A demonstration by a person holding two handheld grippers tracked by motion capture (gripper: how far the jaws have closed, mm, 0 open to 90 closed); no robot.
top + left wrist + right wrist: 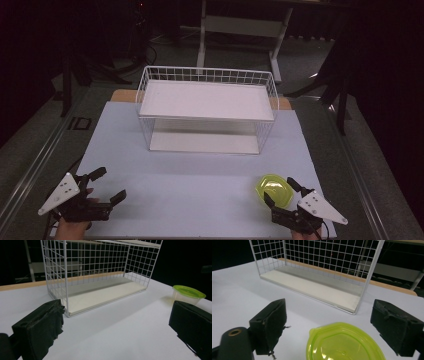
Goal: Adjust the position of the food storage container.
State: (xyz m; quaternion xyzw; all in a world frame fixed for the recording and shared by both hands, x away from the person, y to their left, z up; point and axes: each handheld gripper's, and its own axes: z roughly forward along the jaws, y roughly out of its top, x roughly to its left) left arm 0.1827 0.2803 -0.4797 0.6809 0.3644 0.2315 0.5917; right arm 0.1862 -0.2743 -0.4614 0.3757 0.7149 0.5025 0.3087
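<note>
A small clear tub with a lime-green lid (274,190) stands on the white table near its front right corner. My right gripper (281,192) is open, its jaws spread to either side of the tub's near half without touching it; in the right gripper view the green lid (344,343) lies low between the two black pads (271,323). My left gripper (111,184) is open at the front left over bare table, holding nothing. From the left gripper view the tub (188,293) sits far off to the right.
A white wire rack (207,107) with an upper and a lower shelf stands at the table's middle back, its open side facing me. A wooden strip (122,95) runs along the back table edge. Dark floor and a desk frame (240,30) lie beyond.
</note>
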